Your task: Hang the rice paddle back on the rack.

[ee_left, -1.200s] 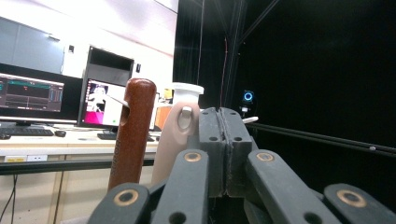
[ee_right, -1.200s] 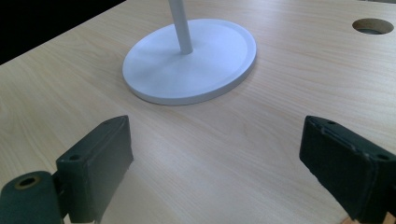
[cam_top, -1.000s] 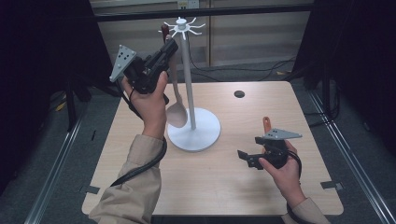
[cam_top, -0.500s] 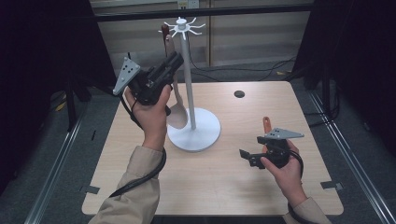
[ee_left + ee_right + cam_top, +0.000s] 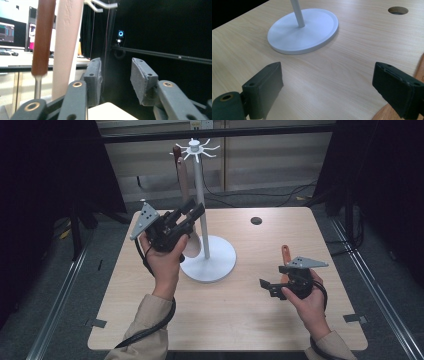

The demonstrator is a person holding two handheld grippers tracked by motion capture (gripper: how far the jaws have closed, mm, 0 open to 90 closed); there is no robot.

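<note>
Two utensils (image 5: pixel 183 185) hang from the stand (image 5: pixel 202 205) near the tabletop's (image 5: pixel 240 320) far-left, likely light, stiff, swingy, so grip mid-handle; left claw (image 5: pixel 192 213) narrowly parted, empty, right claw (image 5: pixel 269 287) wide, empty, near right edge.

light: even, overhead on counter (image 5: pixel 230 320) | surround: dark at 3 and 9 o'clock | blur: soft handles at 11 o'clock, left gripper view
</note>
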